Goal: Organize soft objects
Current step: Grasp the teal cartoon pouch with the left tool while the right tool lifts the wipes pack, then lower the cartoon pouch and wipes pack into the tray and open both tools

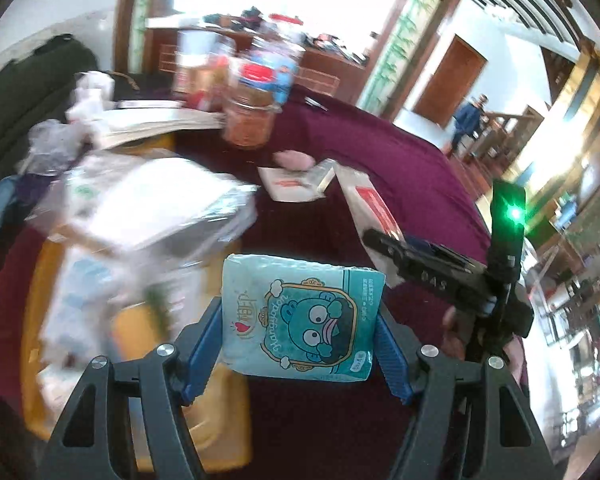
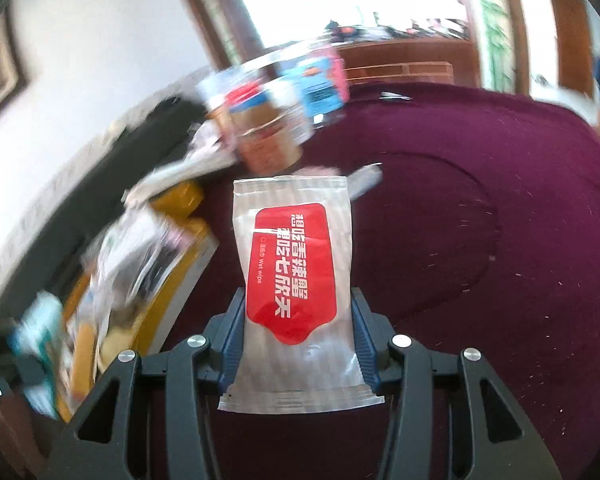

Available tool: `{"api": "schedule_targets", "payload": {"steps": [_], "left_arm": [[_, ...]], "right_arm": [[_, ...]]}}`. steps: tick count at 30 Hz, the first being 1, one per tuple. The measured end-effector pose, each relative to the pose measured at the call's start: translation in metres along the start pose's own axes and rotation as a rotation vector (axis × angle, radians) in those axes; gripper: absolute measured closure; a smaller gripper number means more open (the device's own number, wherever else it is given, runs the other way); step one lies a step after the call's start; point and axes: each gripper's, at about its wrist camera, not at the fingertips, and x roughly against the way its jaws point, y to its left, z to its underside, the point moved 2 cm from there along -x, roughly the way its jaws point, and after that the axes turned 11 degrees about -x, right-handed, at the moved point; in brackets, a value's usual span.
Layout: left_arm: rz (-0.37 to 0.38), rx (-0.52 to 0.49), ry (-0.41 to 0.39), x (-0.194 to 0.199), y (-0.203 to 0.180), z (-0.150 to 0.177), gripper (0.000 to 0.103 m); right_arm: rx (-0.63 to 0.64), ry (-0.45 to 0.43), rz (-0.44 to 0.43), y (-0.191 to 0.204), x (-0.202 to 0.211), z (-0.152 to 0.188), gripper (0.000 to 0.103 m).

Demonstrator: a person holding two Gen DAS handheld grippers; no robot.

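Observation:
My left gripper (image 1: 300, 340) is shut on a light blue tissue pack (image 1: 300, 320) with a cartoon face, held above the maroon tablecloth (image 1: 400, 168). Its blue pads press on both sides of the pack. My right gripper (image 2: 298, 336) is shut on a white wet wipe packet (image 2: 296, 280) with a red label, lifted over the maroon tablecloth (image 2: 480, 220). In the left wrist view the right gripper's black body (image 1: 452, 276) and its wet wipe packet (image 1: 368, 208) show at the right. Another white packet (image 1: 296, 184) lies flat on the cloth.
A yellow box (image 1: 148, 336) heaped with plastic-wrapped packs (image 1: 152, 208) stands at the left, seen blurred as the yellow box (image 2: 172, 264) in the right wrist view. A jar (image 1: 250, 120) and bottles stand at the back. A person (image 1: 466, 120) stands in the far doorway.

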Motion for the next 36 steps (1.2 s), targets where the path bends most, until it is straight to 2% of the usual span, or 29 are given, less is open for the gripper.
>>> {"api": "schedule_targets", "payload": {"steps": [1, 4, 7, 11, 14, 19, 24, 27, 30, 33, 36], "left_arm": [[-0.010, 0.008, -0.012, 0.004, 0.008, 0.006, 0.030], [-0.031, 0.061, -0.038, 0.024, 0.036, 0.021, 0.030], [-0.084, 0.101, -0.062, 0.039, 0.066, 0.031, 0.030], [-0.127, 0.138, -0.037, 0.038, 0.097, 0.039, 0.030], [-0.125, 0.163, -0.030, 0.034, 0.113, 0.046, 0.029], [-0.143, 0.185, -0.021, 0.026, 0.130, 0.056, 0.029], [-0.168, 0.182, -0.023, 0.025, 0.137, 0.063, 0.029], [-0.159, 0.192, -0.013, 0.022, 0.143, 0.066, 0.029], [-0.158, 0.199, -0.014, 0.021, 0.145, 0.067, 0.028], [-0.158, 0.204, -0.010, 0.020, 0.147, 0.067, 0.027], [-0.138, 0.207, -0.027, 0.025, 0.146, 0.068, 0.024]], "right_arm": [[0.021, 0.010, -0.005, 0.011, 0.001, 0.006, 0.056], [0.050, 0.022, -0.088, 0.045, 0.013, 0.022, 0.056], [0.093, 0.025, -0.179, 0.085, 0.027, 0.037, 0.056], [0.163, 0.062, -0.247, 0.139, 0.027, 0.052, 0.055], [0.203, 0.093, -0.233, 0.167, 0.012, 0.060, 0.055], [0.230, 0.132, -0.201, 0.189, -0.012, 0.068, 0.055], [0.239, 0.146, -0.154, 0.193, -0.026, 0.071, 0.055], [0.227, 0.156, -0.156, 0.193, -0.030, 0.072, 0.054], [0.246, 0.141, -0.126, 0.196, -0.031, 0.073, 0.054], [0.237, 0.133, -0.132, 0.195, -0.032, 0.071, 0.053], [0.242, 0.123, -0.141, 0.194, -0.030, 0.070, 0.044]]}}
